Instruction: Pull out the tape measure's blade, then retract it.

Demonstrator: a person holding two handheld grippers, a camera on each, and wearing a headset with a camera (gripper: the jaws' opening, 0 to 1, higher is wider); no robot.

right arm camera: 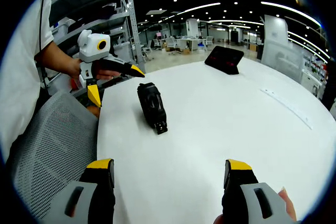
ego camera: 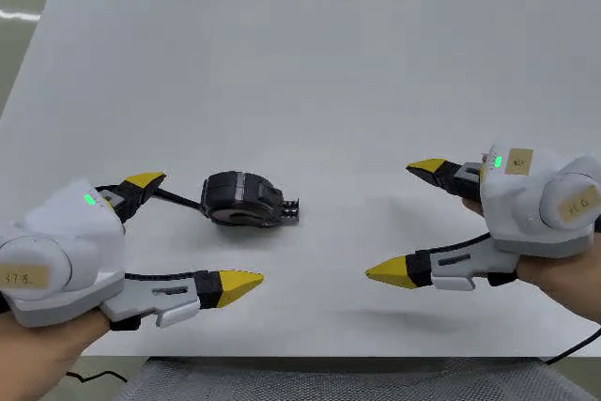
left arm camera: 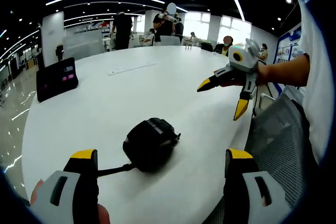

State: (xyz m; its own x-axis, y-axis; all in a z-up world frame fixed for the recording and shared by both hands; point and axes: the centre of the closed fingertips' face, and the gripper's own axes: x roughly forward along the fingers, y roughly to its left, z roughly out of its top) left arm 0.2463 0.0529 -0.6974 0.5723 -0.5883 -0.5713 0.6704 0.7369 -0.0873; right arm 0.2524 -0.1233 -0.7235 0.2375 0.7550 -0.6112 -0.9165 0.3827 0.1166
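Left hand-held gripper (ego camera: 210,227), tape measure (ego camera: 242,200) just ahead.

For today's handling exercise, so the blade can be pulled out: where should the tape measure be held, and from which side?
Probably by the black case of the tape measure, taken with the left tool from the strap end, since its open jaws face the case there. That leaves the blade tip, which points toward the right tool, free to be pinched.
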